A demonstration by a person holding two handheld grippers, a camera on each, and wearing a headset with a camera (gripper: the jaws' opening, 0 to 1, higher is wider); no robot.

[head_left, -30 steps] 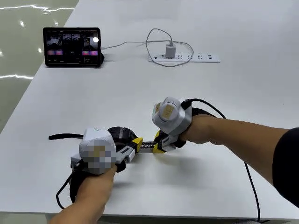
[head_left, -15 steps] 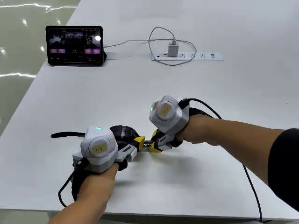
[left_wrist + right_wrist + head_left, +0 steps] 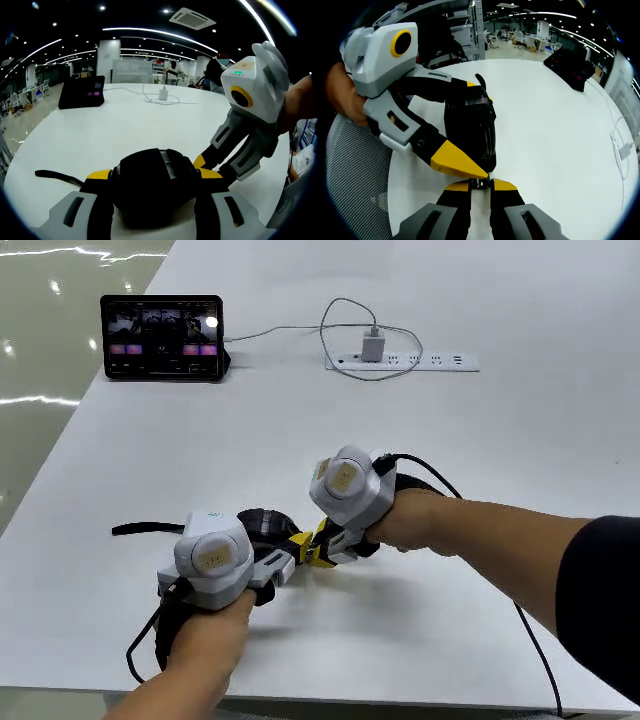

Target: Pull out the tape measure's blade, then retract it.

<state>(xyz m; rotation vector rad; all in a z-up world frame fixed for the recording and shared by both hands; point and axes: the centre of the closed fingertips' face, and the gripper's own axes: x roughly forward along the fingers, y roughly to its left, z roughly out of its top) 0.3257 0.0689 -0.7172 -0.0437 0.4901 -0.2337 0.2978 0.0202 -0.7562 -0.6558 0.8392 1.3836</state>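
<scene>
A white table holds a tablet at far left and a power strip at far centre. Near the front edge, the left gripper is clamped around the black tape measure. Just to its right, the right gripper pinches the blade tip, close against the case.

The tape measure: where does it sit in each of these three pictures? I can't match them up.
Head view: the tape measure is low, left of centre.
Left gripper view: bottom centre, its black case clamped in the left gripper.
Right gripper view: left of centre, with the right gripper pinching its blade tip.
Shared landmark: the tablet, standing far across the white table.
</scene>
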